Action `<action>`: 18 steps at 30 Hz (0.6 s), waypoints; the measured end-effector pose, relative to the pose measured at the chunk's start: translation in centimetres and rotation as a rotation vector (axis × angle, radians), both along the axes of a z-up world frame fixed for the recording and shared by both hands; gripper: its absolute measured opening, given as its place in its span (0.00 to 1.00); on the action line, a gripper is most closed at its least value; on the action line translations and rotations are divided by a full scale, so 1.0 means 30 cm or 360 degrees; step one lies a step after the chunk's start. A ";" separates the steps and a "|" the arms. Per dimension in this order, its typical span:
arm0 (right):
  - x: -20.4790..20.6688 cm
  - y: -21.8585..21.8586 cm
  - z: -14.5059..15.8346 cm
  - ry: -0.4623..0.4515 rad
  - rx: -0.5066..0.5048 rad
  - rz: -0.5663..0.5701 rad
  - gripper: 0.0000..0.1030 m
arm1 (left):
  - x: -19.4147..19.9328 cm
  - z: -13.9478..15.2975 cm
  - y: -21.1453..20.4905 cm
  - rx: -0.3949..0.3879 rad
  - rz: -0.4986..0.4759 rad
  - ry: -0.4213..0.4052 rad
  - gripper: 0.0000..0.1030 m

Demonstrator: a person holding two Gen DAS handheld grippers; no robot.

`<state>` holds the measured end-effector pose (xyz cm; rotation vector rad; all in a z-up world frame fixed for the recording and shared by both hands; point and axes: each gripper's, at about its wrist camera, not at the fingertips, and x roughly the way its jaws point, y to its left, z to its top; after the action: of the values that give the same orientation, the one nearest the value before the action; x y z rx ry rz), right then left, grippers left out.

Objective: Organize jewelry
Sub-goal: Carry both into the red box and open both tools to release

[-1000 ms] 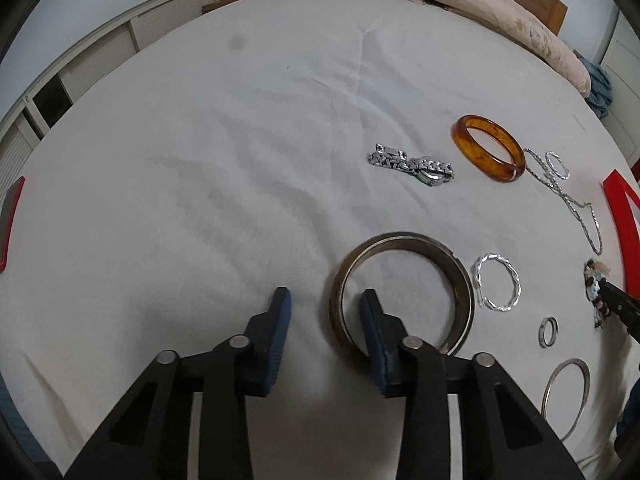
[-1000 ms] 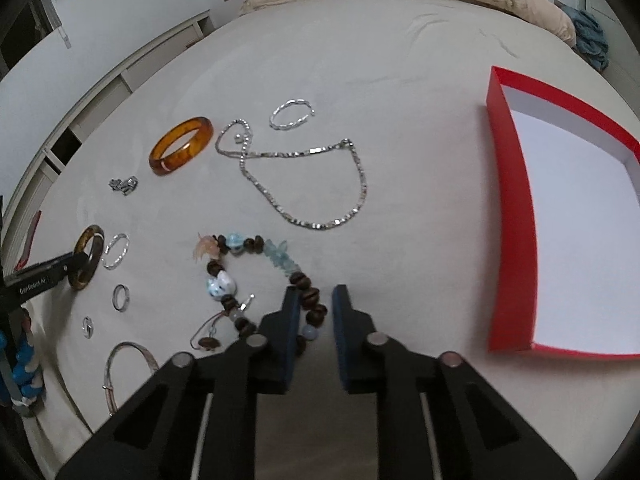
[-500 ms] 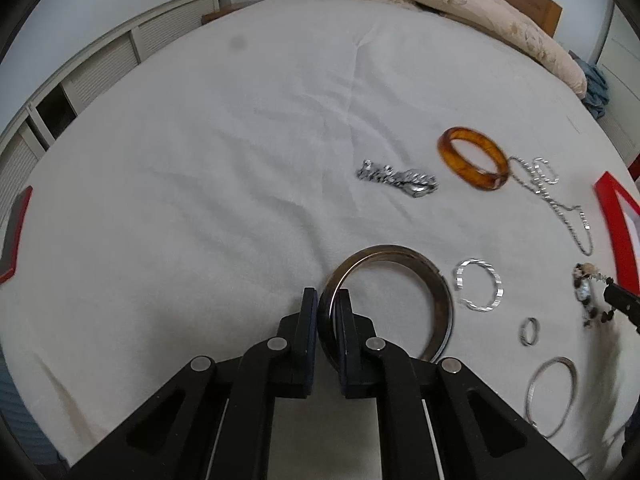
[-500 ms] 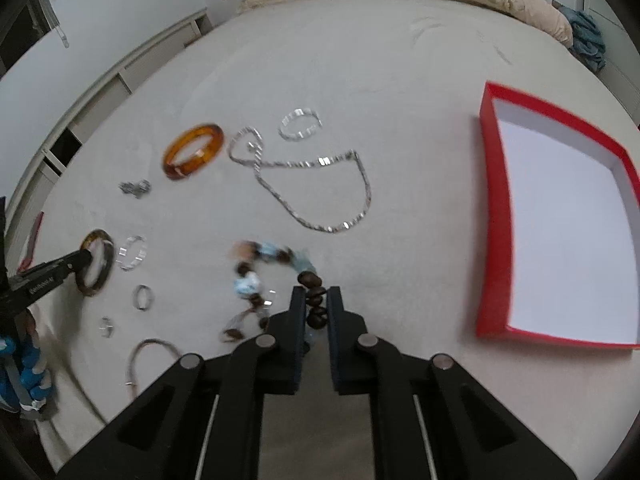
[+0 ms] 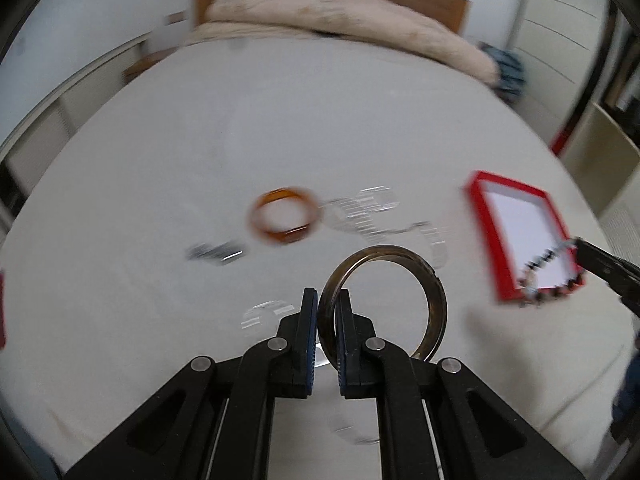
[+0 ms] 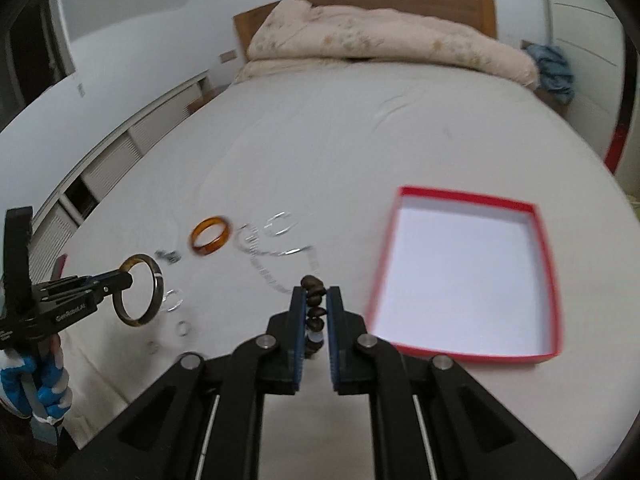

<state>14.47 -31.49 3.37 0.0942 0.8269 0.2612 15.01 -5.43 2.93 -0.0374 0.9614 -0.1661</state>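
My left gripper (image 5: 327, 308) is shut on the rim of a dark brown bangle (image 5: 434, 300) and holds it above the white bed; the bangle also shows in the right wrist view (image 6: 156, 280). My right gripper (image 6: 316, 304) is shut on a beaded bracelet (image 6: 314, 294) of brown beads, lifted off the bed; in the left wrist view the bracelet (image 5: 548, 276) hangs in front of the red box (image 5: 480, 216). The open red box (image 6: 540, 280) with a white floor lies to the right of my right gripper.
On the bed lie an amber bangle (image 6: 211, 235), a silver chain necklace (image 6: 272, 260), a silver ring bangle (image 6: 282, 224), a silver link bracelet (image 5: 216, 252) and small rings (image 6: 182, 328). A folded quilt (image 6: 380, 44) lies at the headboard.
Both grippers closed on their pieces and lifted them off the bed. The right gripper has carried the beaded bracelet toward the red box.
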 end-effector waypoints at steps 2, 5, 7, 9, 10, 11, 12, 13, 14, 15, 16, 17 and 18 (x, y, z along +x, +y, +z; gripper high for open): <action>0.019 -0.088 0.019 -0.0016 -0.0011 -0.0063 0.09 | 0.043 0.024 -0.120 -0.0023 -0.0100 -0.0012 0.08; 0.069 -0.204 0.028 -0.0037 -0.0039 -0.0142 0.09 | 0.125 0.033 -0.296 -0.0051 -0.0226 -0.0019 0.08; 0.112 -0.268 0.017 -0.0040 -0.0055 -0.0183 0.09 | 0.185 0.022 -0.423 -0.0038 -0.0313 -0.0026 0.08; 0.168 -0.327 -0.003 -0.0037 -0.0067 -0.0218 0.09 | 0.228 0.011 -0.530 -0.0015 -0.0380 -0.0024 0.08; 0.199 -0.352 -0.016 -0.0031 -0.0066 -0.0235 0.09 | 0.264 -0.008 -0.595 0.0007 -0.0416 -0.0020 0.08; 0.239 -0.383 -0.034 -0.0024 -0.0063 -0.0255 0.09 | 0.292 -0.025 -0.634 0.0022 -0.0432 -0.0017 0.08; 0.264 -0.404 -0.047 -0.0020 -0.0059 -0.0266 0.09 | 0.322 -0.042 -0.675 0.0034 -0.0446 -0.0008 0.08; 0.296 -0.427 -0.065 -0.0013 -0.0047 -0.0276 0.09 | 0.353 -0.066 -0.707 0.0040 -0.0452 0.0008 0.08; 0.319 -0.441 -0.079 -0.0009 -0.0032 -0.0281 0.09 | 0.386 -0.092 -0.744 0.0047 -0.0450 0.0028 0.08; 0.349 -0.455 -0.099 -0.0004 -0.0011 -0.0284 0.09 | 0.408 -0.115 -0.769 0.0051 -0.0449 0.0043 0.08; 0.373 -0.469 -0.120 0.0001 0.0007 -0.0287 0.09 | 0.429 -0.141 -0.795 0.0057 -0.0450 0.0059 0.08; 0.391 -0.482 -0.141 0.0010 0.0016 -0.0292 0.09 | 0.446 -0.176 -0.816 0.0074 -0.0448 0.0080 0.08; 0.410 -0.496 -0.171 0.0030 0.0013 -0.0300 0.09 | 0.459 -0.213 -0.834 0.0098 -0.0447 0.0101 0.08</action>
<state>26.77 -46.36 -1.77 0.1817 0.8298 0.0862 28.77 -30.46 -3.45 0.1507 1.0325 -0.3956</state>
